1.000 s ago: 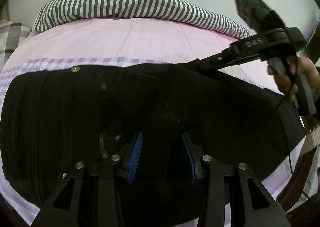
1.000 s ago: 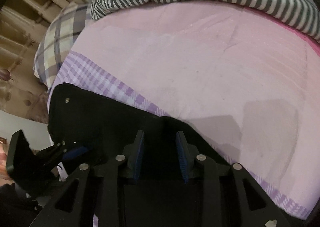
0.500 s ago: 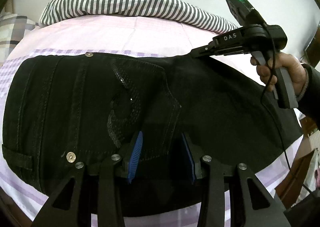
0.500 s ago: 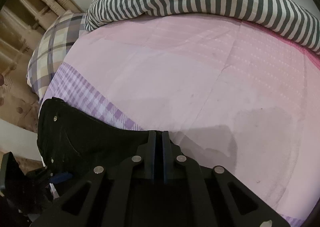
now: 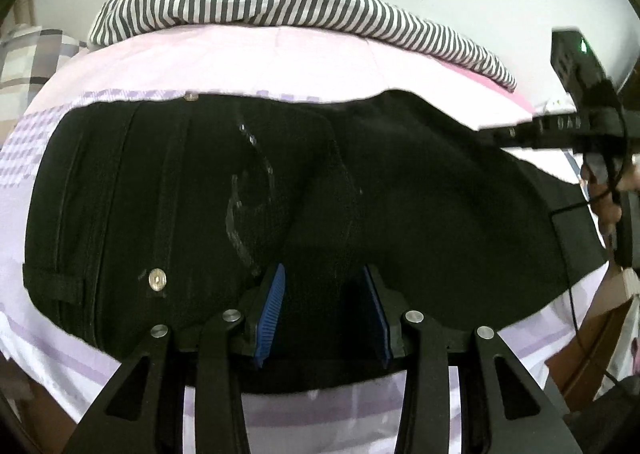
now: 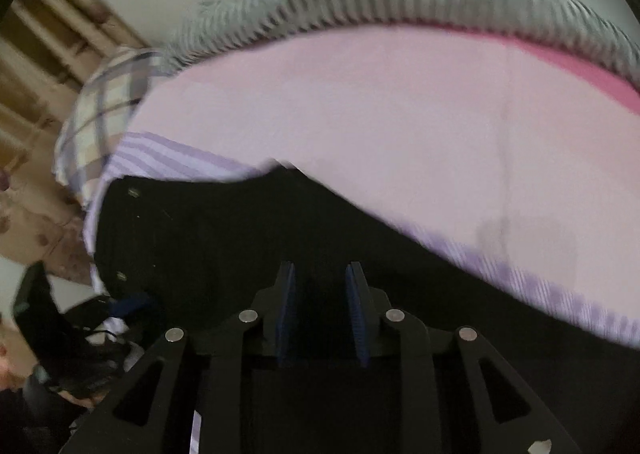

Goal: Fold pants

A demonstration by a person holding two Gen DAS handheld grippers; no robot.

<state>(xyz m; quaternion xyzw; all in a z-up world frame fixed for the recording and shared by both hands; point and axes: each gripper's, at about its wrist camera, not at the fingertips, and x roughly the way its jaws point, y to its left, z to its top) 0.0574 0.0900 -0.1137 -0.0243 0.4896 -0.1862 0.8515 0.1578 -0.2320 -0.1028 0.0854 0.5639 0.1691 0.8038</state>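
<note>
Pants [image 5: 400, 190] – black ones, lying flat across the pink sheet [image 5: 280, 66] on the bed, waistband end to our left with a metal button [image 5: 157, 279] showing. Our left gripper [image 5: 323, 312] sits low over the near edge, fingers [image 5: 272, 306] spread apart with dark cloth between them. Our right gripper [image 6: 320, 310] is also parted over the fabric – that view is blurry. A striped pillow [image 5: 280, 2] lies at the far side.
</note>
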